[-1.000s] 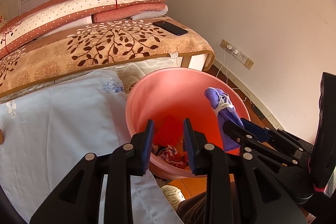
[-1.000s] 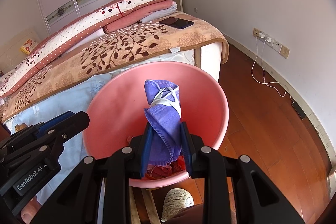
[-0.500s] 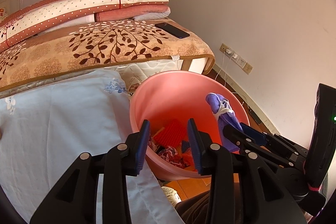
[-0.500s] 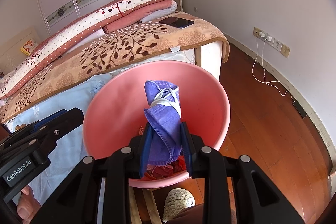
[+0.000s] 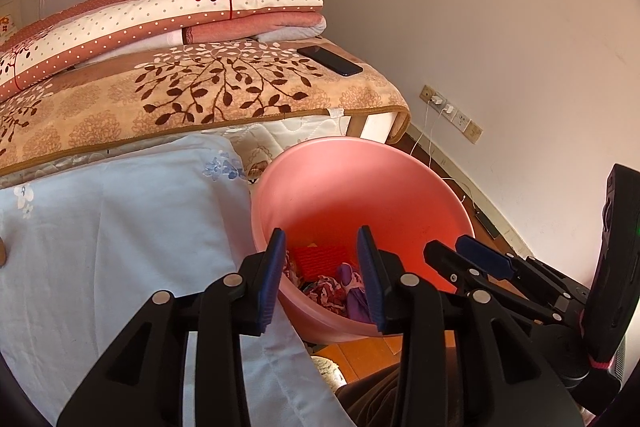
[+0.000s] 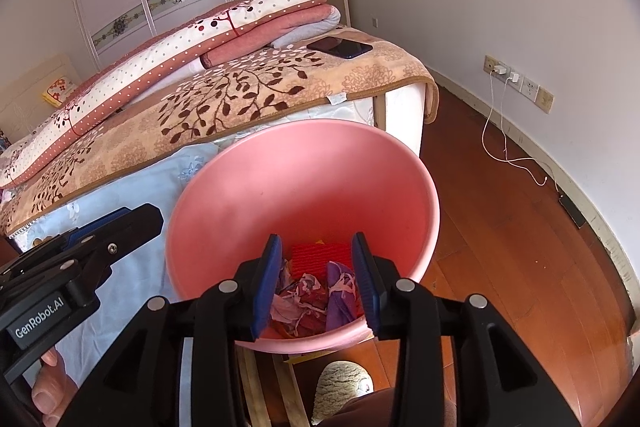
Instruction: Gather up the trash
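Note:
A pink plastic basin (image 5: 360, 179) (image 6: 304, 179) stands beside the bed, seen in both wrist views. In its bottom lie a purple knitted cloth with a white tie (image 6: 340, 291) (image 5: 354, 291), a red ribbed piece (image 6: 320, 255) and patterned scraps (image 6: 300, 301). My right gripper (image 6: 316, 267) is open and empty above the basin's near rim; it also shows in the left wrist view (image 5: 464, 251). My left gripper (image 5: 322, 267) is open and empty over the basin's left near rim, and appears at the left of the right wrist view (image 6: 120, 223).
A bed with a brown leaf-patterned blanket (image 5: 192, 95), folded quilts (image 5: 160, 19) and a black phone (image 5: 330, 61) lies behind the basin. A pale blue sheet (image 5: 100, 227) is to the left. Wood floor (image 6: 520, 227), wall sockets with a white cable (image 6: 508, 79) are to the right.
My right gripper has opened and let go of the purple cloth, which has dropped into the basin. My left gripper has opened a little wider.

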The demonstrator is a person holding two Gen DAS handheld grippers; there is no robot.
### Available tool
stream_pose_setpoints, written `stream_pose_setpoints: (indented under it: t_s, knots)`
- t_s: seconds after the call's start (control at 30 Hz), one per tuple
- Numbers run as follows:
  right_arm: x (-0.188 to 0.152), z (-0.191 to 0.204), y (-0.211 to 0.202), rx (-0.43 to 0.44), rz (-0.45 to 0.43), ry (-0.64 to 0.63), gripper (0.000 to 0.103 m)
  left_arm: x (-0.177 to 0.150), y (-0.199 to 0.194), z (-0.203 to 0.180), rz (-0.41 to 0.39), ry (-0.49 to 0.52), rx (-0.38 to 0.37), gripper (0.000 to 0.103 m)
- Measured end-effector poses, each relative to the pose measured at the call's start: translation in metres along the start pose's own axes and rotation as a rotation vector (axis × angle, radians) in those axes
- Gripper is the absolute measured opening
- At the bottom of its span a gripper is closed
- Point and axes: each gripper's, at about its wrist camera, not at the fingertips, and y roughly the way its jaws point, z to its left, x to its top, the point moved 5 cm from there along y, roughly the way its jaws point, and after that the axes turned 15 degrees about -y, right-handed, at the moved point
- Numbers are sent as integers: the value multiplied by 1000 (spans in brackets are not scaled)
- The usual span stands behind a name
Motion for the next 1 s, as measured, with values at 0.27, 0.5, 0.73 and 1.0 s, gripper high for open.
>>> stream_pose_setpoints:
  t_s: [0.27,0.5,0.73,1.0]
  knots:
    - [3,14,-21,-8,-57,-41,45,4,-12,3,-41,1,29,37]
    - [8,25,-40,-10,-109,-62,54,13,-32,8,-116,13,56,37]
    - [10,37,-57,-20,-145,-79,60,17,-53,10,-166,25,74,37]
    - [11,46,-69,-21,-171,-77,65,18,-72,15,-200,28,93,37]
